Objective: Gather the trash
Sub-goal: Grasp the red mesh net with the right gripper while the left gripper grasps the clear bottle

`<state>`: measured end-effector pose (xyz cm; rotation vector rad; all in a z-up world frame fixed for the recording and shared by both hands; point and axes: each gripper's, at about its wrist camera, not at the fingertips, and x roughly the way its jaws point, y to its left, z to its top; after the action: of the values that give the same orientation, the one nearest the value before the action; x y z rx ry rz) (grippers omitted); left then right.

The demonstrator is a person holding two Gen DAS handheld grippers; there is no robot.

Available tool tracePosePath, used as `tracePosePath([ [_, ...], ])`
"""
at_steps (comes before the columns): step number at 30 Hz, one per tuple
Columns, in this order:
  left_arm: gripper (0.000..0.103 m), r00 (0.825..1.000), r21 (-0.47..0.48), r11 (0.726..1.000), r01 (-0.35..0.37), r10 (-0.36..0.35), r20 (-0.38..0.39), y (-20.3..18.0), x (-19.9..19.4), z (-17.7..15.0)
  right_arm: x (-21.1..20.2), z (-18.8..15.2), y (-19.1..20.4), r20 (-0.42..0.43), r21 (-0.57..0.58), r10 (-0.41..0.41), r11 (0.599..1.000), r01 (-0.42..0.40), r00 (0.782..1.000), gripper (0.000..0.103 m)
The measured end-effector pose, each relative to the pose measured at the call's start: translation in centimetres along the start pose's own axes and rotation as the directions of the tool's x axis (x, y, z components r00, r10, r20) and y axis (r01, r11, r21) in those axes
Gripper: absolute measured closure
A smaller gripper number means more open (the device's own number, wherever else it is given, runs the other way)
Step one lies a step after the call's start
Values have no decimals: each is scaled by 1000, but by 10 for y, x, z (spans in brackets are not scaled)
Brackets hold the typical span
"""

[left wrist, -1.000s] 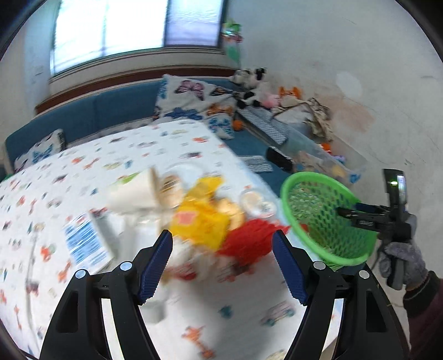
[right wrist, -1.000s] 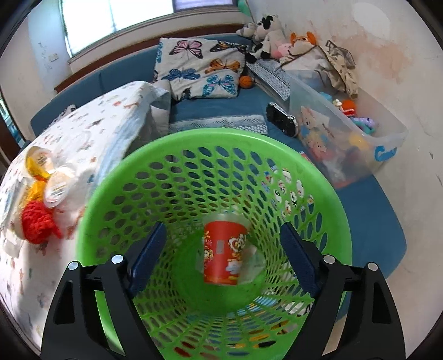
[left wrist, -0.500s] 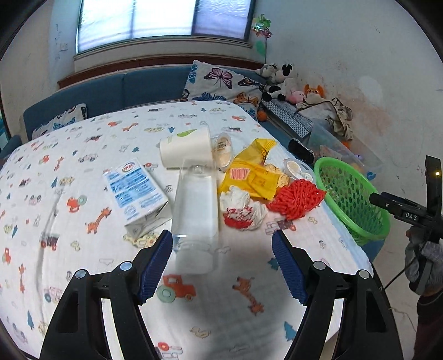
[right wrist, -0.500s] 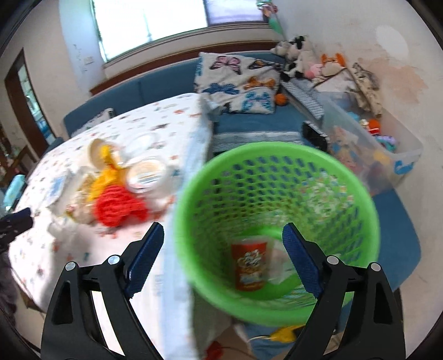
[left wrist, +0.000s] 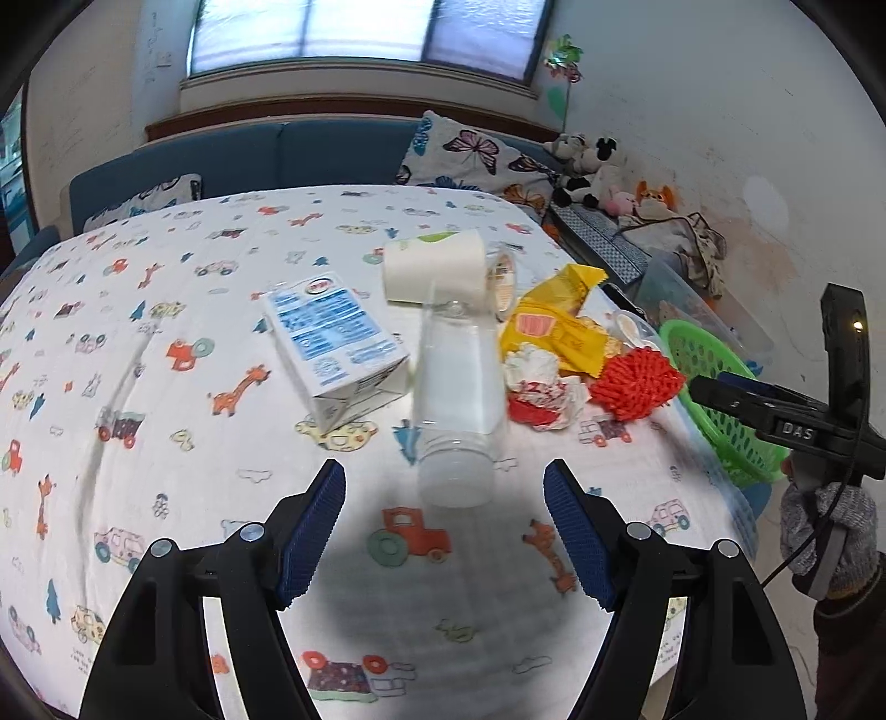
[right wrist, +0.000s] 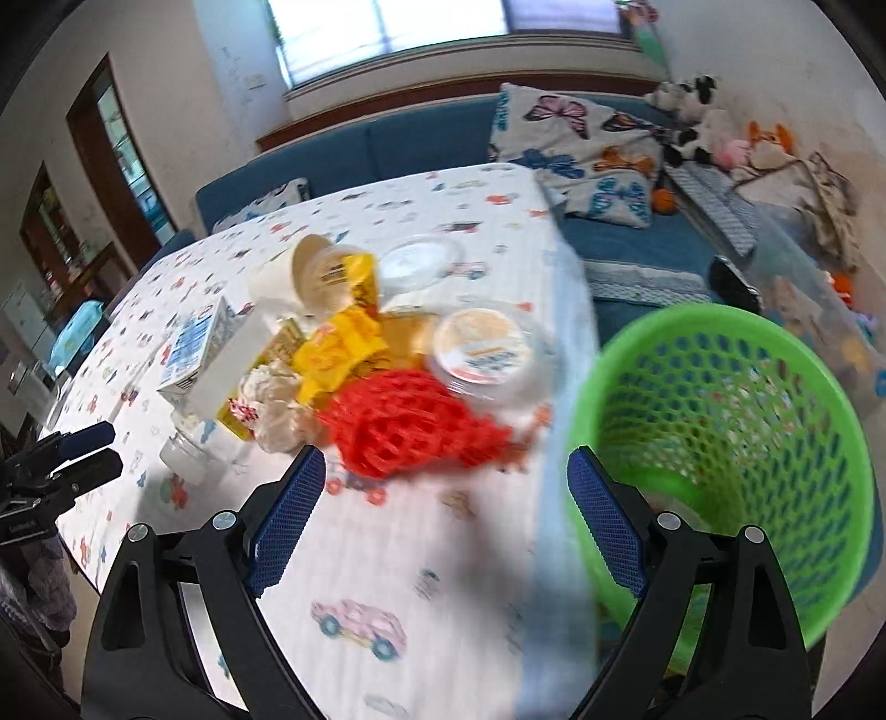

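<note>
Listing what's on your table (left wrist: pixel 166 399), w/ cartoon-print cloth:

- Bottle (left wrist: pixel 457 387): clear plastic, lying on its side, white cap end toward your left gripper (left wrist: pixel 444 531). Sits just ahead of the gap between the blue pads, not between them.
- Carton (left wrist: pixel 332 346): blue/white, lying just left of bottle, touching or nearly so.
- Paper cup (left wrist: pixel 434 268): white, tipped over, beyond bottle's far end.
- Yellow wrapper (left wrist: pixel 554 327): right of bottle, partly under other bits.
- Crumpled tissue (left wrist: pixel 540 390): white w/ red, just right of bottle.
- Red net (right wrist: pixel 410 429): foam mesh, near table's right edge, just ahead of your right gripper (right wrist: pixel 446 518).
- Tub (right wrist: pixel 482 346): round, orange label, just behind red net.
- Clear lid (right wrist: pixel 415 260): farther back, near cup.
- Basket (right wrist: pixel 736 432): green, off the table's right edge, lower than tabletop; contents blurred, can't tell.

Tongs:
- Left: jaws wide, nothing between, above the cloth.
- Right: jaws opening, wide apart, nothing between; right pad overlaps basket rim in view, contact can't tell. Your gloved hand (left wrist: pixel 825 537) holds it, seen at left cam's right edge.

Bkgd: blue sofa (left wrist: pixel 310 155), butterfly pillow (right wrist: pixel 576 133), plush toys (left wrist: pixel 592 166), window (left wrist: pixel 360 33).
</note>
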<state>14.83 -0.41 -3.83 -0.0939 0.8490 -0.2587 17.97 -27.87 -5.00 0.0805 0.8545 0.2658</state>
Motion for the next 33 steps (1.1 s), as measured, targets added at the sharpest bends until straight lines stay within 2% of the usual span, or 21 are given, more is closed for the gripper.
tracePosePath([
  [10, 31, 1000, -11, 1000, -3, 3, -6, 5, 8, 6, 44, 10, 14, -39, -47, -15, 999, 13, 999, 15],
  [12, 31, 1000, -7, 1000, -4, 4, -8, 4, 12, 9, 49, 10, 16, -50, -59, -20, 998, 17, 999, 22],
  [19, 32, 1000, 14, 1000, -8, 8, -21, -1, 27, 20, 47, 5, 18, -54, -72, -6, 997, 2, 999, 35],
  [24, 39, 999, 20, 1000, 11, -11, -30, -5, 37, 31, 40, 2, 17, -39, -72, 4, 997, -7, 999, 42],
  [28, 49, 998, 27, 999, 33, -32, -52, -9, 49, 42, 29, 1, 17, -21, -73, 17, 997, -18, 1000, 44],
  [33, 51, 998, 38, 999, 20, -18, -52, -14, 63, 60, 18, -1, 17, -4, -68, 28, 997, -29, 1000, 45],
])
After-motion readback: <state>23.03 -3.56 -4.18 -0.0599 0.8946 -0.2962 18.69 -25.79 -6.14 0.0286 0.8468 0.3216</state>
